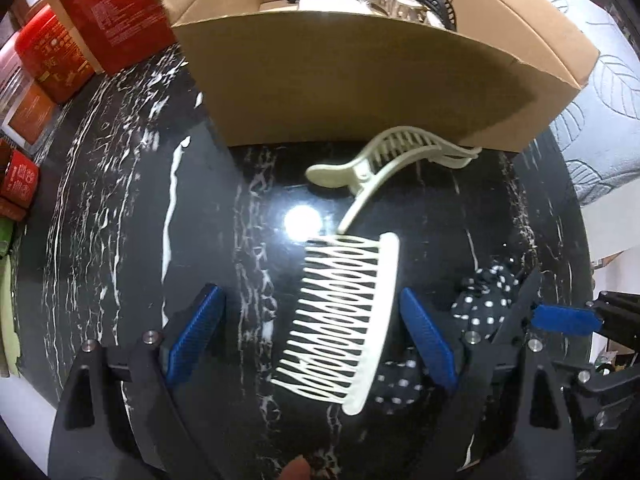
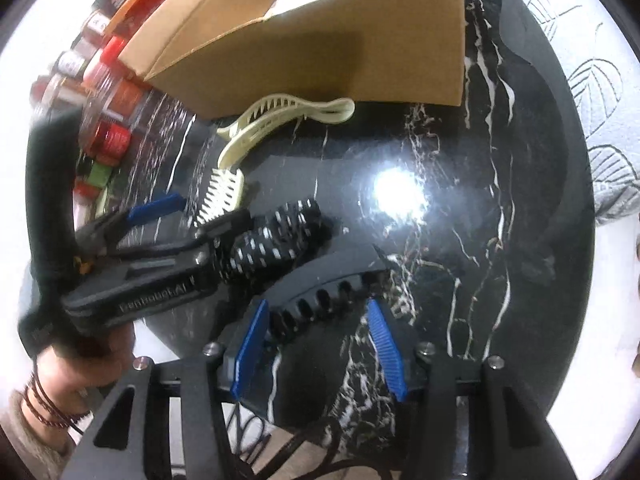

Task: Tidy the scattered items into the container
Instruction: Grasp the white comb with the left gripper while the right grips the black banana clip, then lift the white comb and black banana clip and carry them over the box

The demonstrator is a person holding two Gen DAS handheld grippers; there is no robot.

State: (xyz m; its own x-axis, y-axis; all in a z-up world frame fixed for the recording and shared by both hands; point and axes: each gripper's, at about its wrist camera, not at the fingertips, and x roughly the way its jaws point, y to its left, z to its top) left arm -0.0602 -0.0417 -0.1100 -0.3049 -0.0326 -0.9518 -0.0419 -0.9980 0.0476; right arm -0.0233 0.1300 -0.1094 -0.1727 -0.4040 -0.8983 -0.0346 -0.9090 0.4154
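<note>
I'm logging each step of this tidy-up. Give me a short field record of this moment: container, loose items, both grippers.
container: cardboard box, open, already holding clips
loose items: cream comb; cream claw clip against the box; polka-dot hair tie; black claw clip
left gripper: open, astride the comb
right gripper: open, around the black claw clip
surface: black marble table

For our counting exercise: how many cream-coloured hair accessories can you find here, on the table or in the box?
3: a cream comb between the left gripper's fingers, a cream claw clip before the cardboard box, another clip inside. More may be hidden.
</note>
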